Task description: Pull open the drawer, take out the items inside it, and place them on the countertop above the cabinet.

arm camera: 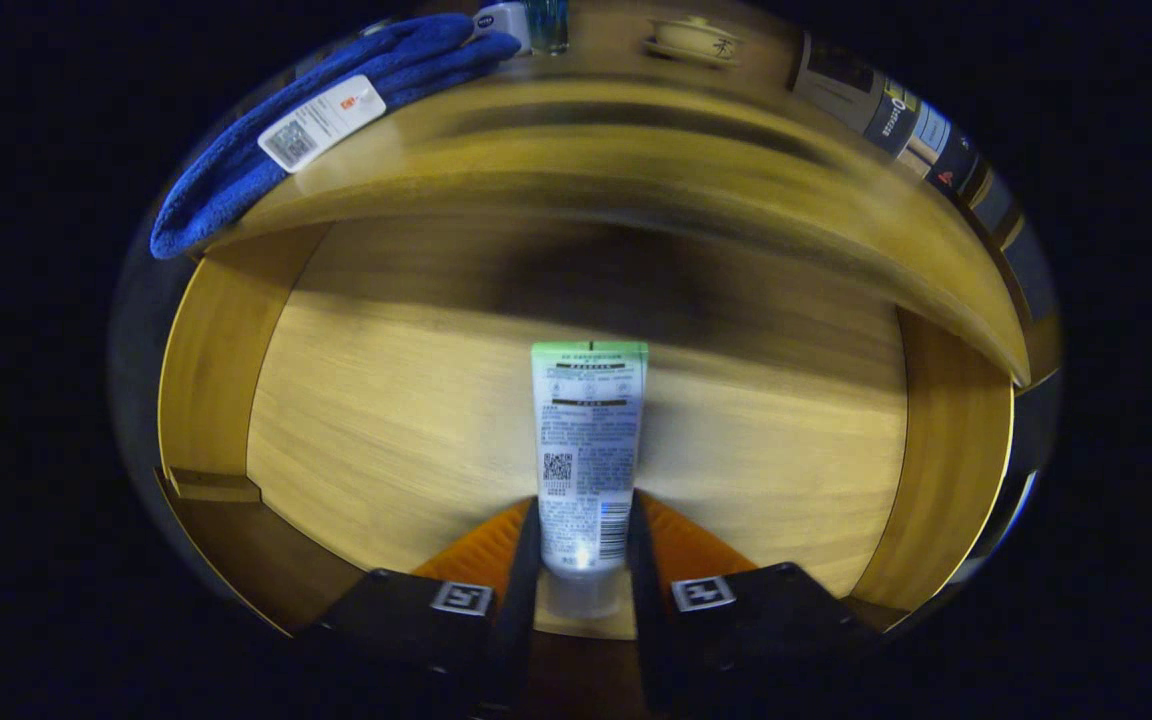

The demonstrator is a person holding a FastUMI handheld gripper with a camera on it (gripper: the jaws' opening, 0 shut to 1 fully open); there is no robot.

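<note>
The tube (pixel 588 450) sits pinched between the fingers (pixel 583 560), gripped near its cap end, above the open drawer (pixel 356 400); held firmly, I'd guess, for lifting to the worktop (pixel 636 140), where a blue towel (pixel 236 170) lies.

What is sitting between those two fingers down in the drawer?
A white tube with a green end, seen in the gripper view. The gripper has both fingers pressed on it, above the drawer floor.

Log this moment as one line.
drawer: open | tube: between fingers, gripped | gripper: shut on tube | countertop: placement pending
</note>
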